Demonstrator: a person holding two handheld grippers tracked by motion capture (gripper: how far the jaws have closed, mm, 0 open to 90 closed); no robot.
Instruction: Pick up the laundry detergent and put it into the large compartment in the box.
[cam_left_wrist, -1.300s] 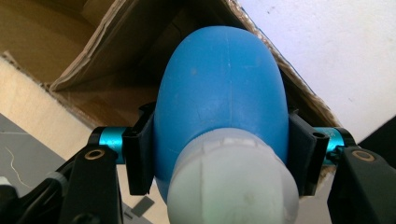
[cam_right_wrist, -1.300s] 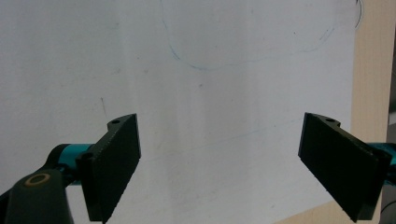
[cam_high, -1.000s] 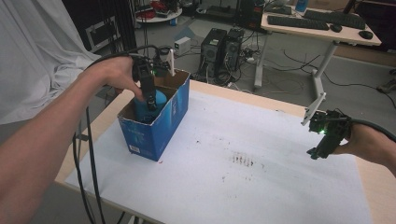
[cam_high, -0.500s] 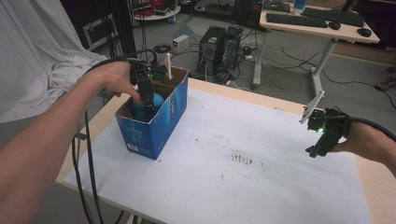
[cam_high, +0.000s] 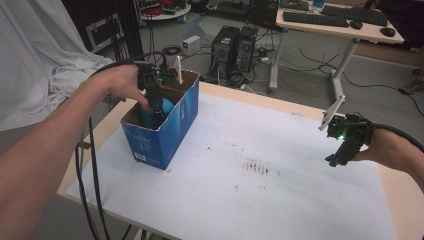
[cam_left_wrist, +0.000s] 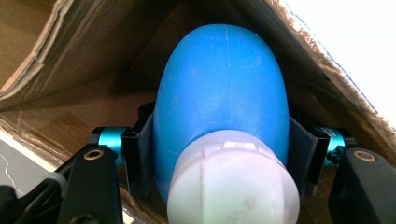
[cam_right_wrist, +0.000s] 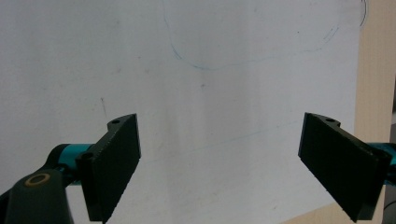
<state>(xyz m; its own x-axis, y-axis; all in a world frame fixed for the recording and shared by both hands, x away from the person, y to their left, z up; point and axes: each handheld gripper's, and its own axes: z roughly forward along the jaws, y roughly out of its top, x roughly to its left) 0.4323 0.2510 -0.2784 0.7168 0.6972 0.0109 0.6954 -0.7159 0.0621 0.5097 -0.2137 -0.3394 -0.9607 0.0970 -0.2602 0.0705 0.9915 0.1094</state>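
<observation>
A blue bottle (cam_left_wrist: 219, 88) with a white cap (cam_left_wrist: 233, 182) stands inside an open blue cardboard box (cam_high: 170, 132) at the table's left. My left gripper (cam_left_wrist: 219, 140) reaches down into the box, and its pads (cam_left_wrist: 140, 158) press on both sides of the bottle, so it is shut on it. In the high view the left gripper (cam_high: 156, 112) sits over the bottle (cam_high: 166, 106) at the box's opening. My right gripper (cam_high: 337, 159) hovers at the right edge of the table. Its jaws stand wide open over the white sheet (cam_right_wrist: 210, 70), right gripper (cam_right_wrist: 219, 163) with nothing between them.
A white paper sheet (cam_high: 260, 190) with dark smudges covers most of the wooden table (cam_high: 235, 92). Black cables (cam_high: 85, 170) trail from the left gripper over the table's left edge. Behind the table stand computer towers (cam_high: 235, 47) and a desk (cam_high: 325, 22).
My left hand has edged slightly toward the near left, the bottle still gripped inside the box. The right gripper has kept still.
</observation>
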